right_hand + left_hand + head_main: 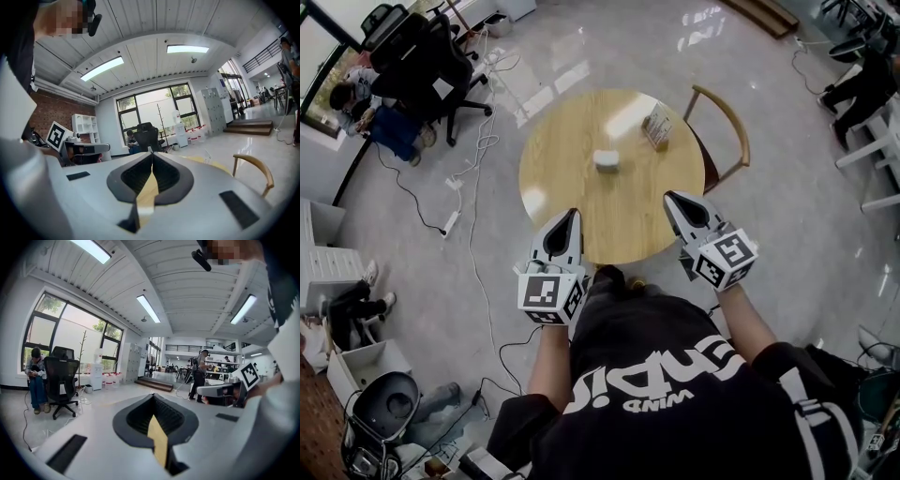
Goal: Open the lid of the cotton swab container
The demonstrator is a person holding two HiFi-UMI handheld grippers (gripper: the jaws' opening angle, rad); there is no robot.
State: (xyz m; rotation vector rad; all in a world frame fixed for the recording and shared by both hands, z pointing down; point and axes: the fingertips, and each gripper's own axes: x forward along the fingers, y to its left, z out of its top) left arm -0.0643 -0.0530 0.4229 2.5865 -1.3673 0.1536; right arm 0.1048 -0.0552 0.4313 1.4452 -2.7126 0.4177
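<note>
A round wooden table point(581, 202) stands in front of me in the head view. A small white container point(606, 158) sits near its middle, lid down. My left gripper point(573, 215) hovers shut over the table's near edge, with nothing between its jaws. My right gripper point(669, 197) is also shut and empty, at the near right edge. Both are well short of the container. The left gripper view shows the left gripper point(153, 397) with its jaws together, pointing level into the room. The right gripper point(152, 155) has its jaws together too. The container is hidden in both gripper views.
A second small box point(656, 126) with striped contents stands at the table's far right. A wooden chair point(723, 125) is tucked in at the right side. Cables and a power strip point(450, 223) lie on the floor to the left. A person in an office chair point(411, 58) sits at the far left.
</note>
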